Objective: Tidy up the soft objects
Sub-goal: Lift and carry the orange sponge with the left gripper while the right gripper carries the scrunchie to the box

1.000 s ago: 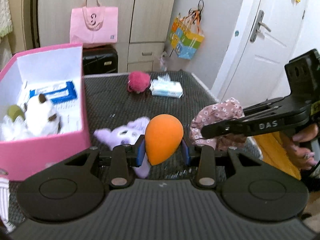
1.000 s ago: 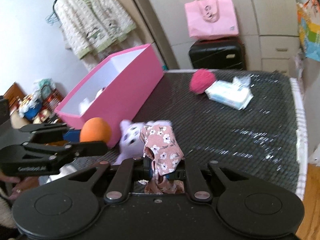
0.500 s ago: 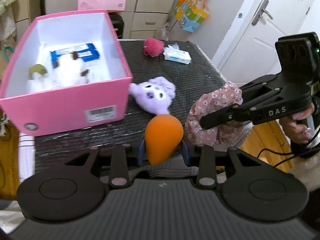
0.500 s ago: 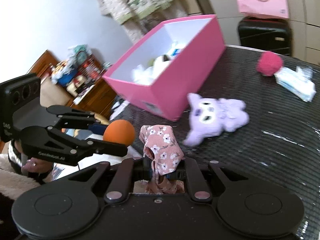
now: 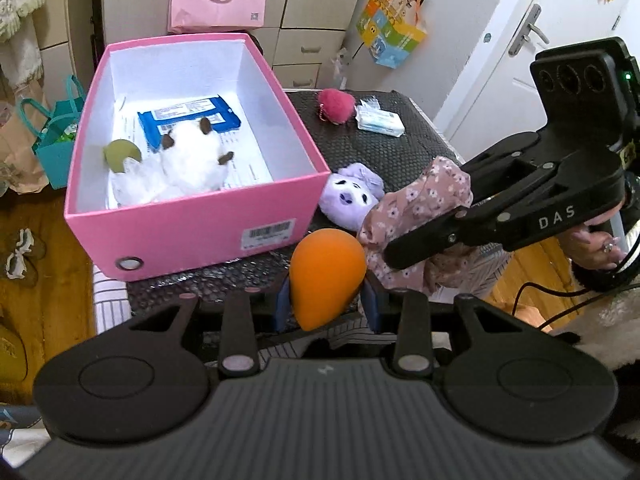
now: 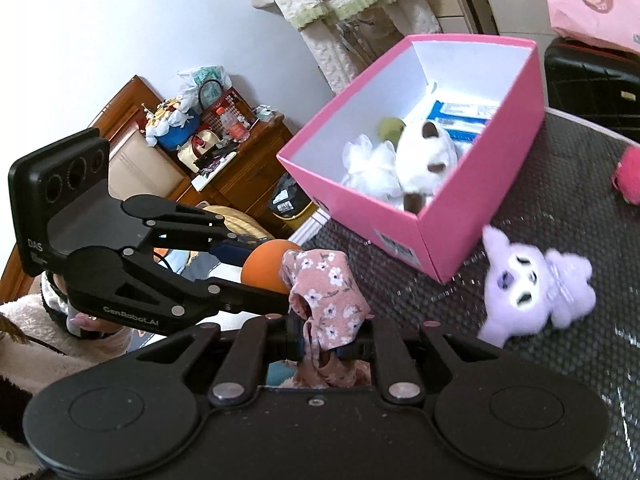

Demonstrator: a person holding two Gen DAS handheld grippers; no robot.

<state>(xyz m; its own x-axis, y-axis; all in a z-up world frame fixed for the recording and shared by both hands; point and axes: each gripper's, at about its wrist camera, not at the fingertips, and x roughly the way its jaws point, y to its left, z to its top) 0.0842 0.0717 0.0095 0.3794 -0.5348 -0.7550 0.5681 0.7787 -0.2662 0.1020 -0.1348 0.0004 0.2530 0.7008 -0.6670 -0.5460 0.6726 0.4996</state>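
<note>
— Both of our grippers have pulled back and up over the last second, so the pink box [image 5: 192,216] now sits below us, its inside in plain view, where before we saw it side-on.

— And what are we carrying?

— Our left gripper [image 5: 326,304] has its fingers pressed on the orange sponge egg [image 5: 327,276]; our right gripper [image 6: 332,346] has its fingers clamped on the floral fabric piece [image 6: 326,296]. Both are in the air just short of the box's near corner, almost touching each other.

— How far along are we, would you say?

— Partway, we judge. Inside the box lie a white plush with brown ears [image 5: 196,158], a white fluffy piece [image 6: 370,166], a green ball [image 5: 120,154] and a blue-and-white packet [image 5: 188,116] (hardly a soft thing, that one).

— And left outside?

— On the table [image 5: 400,152] the purple plush [image 5: 352,196] lies just beside the box's right wall, while the pink pom-pom [image 5: 337,105] and the tissue pack [image 5: 379,121] sit near each other at the far end. Our two held items go in first, we reckon, then those.
</note>
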